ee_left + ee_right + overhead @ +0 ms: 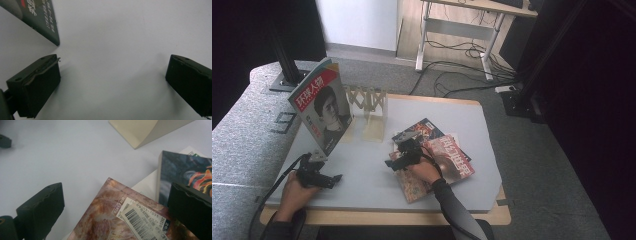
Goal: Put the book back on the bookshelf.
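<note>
Black jaws of the right gripper (115,207) rise closest in the right gripper view, standing wide apart with nothing clamped between them. They hover over the corner of a marbled reddish-brown magazine with a white barcode label (117,220), which lies flat on the pale grey desk (62,152). Just beyond it sit a white sheet edge and a dark magazine with an orange and blue cover picture (185,172), and a cream wooden stand base (140,130) is farther off.

From the high view, the right gripper (398,161) rests at the left edge of the loose pile of 3 or so magazines, the reddish one (447,162) on top, near the middle of the desk (362,175). The left gripper (332,180) is well apart, near the desk's front left, its jaws also spread wide over bare surface in the left gripper view (112,82). A red and white magazine with a portrait cover (323,102) stands tilted against the pale lattice rack (369,102) at the back left; its dark lower corner (42,20) shows just beyond the left jaw.
</note>
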A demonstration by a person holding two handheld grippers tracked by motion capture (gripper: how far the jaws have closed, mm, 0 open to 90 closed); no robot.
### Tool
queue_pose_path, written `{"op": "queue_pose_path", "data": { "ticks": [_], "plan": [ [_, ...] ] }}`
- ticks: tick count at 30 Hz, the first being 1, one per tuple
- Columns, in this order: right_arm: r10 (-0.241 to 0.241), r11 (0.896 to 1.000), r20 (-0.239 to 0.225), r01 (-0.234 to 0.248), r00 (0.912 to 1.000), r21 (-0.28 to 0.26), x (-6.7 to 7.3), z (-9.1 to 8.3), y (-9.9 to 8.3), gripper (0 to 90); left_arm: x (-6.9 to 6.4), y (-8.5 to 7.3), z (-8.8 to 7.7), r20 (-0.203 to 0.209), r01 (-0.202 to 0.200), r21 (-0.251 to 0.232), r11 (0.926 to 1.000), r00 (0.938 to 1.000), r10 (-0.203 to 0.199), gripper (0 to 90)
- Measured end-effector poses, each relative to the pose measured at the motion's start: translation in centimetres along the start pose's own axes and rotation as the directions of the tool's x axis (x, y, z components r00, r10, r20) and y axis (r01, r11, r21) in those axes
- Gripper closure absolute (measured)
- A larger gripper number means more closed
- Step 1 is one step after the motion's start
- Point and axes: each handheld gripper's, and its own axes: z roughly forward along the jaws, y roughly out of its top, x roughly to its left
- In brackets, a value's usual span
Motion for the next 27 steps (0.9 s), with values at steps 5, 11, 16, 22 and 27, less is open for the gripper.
{"op": "queue_pose_path", "data": {
  "ticks": [5,11,16,22,27],
  "plan": [
    [-0.015,1.000,-0.015,0.015,0.9998,-0.006,0.9,-0.7,-0.9,0.8,0.0,0.0,0.0,0.000,0.000,0.001,1.0000,1.0000,0.000,0.0],
    [-0.023,0.999,-0.038,0.022,0.9990,-0.025,1.4,-1.9,-2.0,2.2,0.0,0.0,0.0,0.000,0.000,0.002,1.0000,1.0000,0.000,0.0],
    [-0.020,1.000,-0.017,0.020,0.9997,-0.013,1.2,-3.0,-2.3,1.3,0.0,0.0,0.0,0.000,0.000,0.001,1.0000,1.0000,0.000,0.0],
    [0.029,1.000,0.088,-0.029,0.9957,-0.004,-0.3,-5.9,-5.0,1.9,0.0,0.0,0.0,0.000,0.001,0.001,1.0000,1.0000,-0.001,0.0],
    [0.088,0.996,0.153,-0.085,0.9844,-0.020,-2.0,-8.7,-8.1,3.1,0.0,0.0,0.0,0.000,0.000,0.001,1.0000,1.0000,0.000,0.0]
  ]
}}
